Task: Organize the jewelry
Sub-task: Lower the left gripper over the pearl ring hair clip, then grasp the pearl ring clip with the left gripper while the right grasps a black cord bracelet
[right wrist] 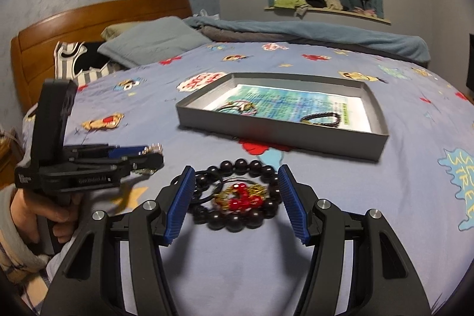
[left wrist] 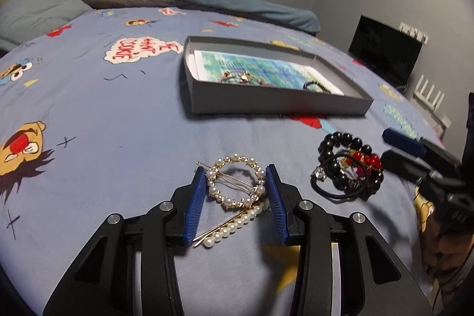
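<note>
Between your left gripper (left wrist: 235,191) pads sits the round pearl hair clip (left wrist: 235,182), with the straight pearl bobby pin (left wrist: 234,224) lying just behind it, nearer the wrist. Your left jaws stand open, one pad on each side of the ring; whether they already touch the pearls I cannot tell. The ring lies flat on the cartoon bedsheet (left wrist: 118,138), and its thin gold pin runs slantwise across the gap, so the jaws would close across the ring's width. The bobby pin's long axis runs diagonally from your left pad toward your right pad, and I judge a squeeze could catch its upper end along with the ring.

Your right gripper (right wrist: 235,197) is also open, straddling the black bead bracelet (right wrist: 237,191) tangled with red beads (right wrist: 244,199) and a black hair tie (right wrist: 207,191). That heap lies directly between the pads, on the sheet.

Straight ahead of both grippers, well apart, the grey box lid (left wrist: 278,102) waits with a few pieces already inside. Your left hand looks the nearer to a clean pick.
</note>
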Motion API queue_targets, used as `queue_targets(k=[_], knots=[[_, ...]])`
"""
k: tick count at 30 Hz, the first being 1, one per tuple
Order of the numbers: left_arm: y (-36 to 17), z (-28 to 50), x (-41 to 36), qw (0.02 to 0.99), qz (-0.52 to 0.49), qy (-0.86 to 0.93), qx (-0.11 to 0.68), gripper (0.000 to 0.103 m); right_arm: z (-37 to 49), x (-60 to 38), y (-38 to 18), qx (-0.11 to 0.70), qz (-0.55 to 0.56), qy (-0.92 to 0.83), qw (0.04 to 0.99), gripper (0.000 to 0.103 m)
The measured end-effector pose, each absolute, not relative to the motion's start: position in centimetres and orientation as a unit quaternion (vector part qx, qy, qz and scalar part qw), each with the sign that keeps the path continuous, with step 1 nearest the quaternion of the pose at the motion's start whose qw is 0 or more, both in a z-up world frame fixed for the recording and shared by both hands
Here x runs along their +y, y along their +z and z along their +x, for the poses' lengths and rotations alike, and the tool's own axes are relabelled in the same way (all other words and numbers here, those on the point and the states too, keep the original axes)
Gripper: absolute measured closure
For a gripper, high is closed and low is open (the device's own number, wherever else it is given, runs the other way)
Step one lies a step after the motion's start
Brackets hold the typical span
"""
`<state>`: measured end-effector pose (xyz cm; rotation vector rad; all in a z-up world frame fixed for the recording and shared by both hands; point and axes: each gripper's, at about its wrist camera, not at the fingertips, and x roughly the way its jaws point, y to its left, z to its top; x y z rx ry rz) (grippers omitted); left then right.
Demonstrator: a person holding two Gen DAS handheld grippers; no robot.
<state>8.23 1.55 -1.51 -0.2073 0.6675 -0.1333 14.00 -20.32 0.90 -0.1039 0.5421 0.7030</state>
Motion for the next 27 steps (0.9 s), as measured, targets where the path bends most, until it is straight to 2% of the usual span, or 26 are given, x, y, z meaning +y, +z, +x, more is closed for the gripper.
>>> queue_targets(k=[16, 17, 18, 19, 21, 24, 27], knots=[[-1.1, 7.4, 2.0, 0.942, -0.120, -0.080, 0.303, 0.061, 13.9, -15.3, -0.1, 0.295, -0.146, 0.362, 0.872, 0.046], [-1.1, 7.4, 1.9, 0.942, -0.120, -0.081, 0.303, 0.061, 14.0, -15.0, -0.3, 0.299, -0.153, 0.358, 0.871, 0.049], [-1.1, 7.3, 2.0, 0.942, -0.120, -0.082, 0.302, 0.061, 14.1, -14.9, -0.4, 0.301, -0.158, 0.356, 0.871, 0.058], [-1.1, 7.3, 2.0, 0.942, -0.119, -0.082, 0.302, 0.061, 14.3, -14.7, -0.6, 0.306, -0.162, 0.352, 0.870, 0.062], [-1.1, 7.3, 1.9, 0.942, -0.119, -0.083, 0.302, 0.061, 14.8, -14.6, -0.8, 0.313, -0.162, 0.348, 0.869, 0.062], [-1.1, 7.3, 1.9, 0.942, -0.118, -0.083, 0.302, 0.061, 14.9, -14.7, -0.7, 0.311, -0.158, 0.350, 0.869, 0.083], [-1.1, 7.2, 1.8, 0.943, -0.115, -0.083, 0.301, 0.061, 14.5, -15.0, -0.6, 0.299, -0.157, 0.351, 0.873, 0.092]])
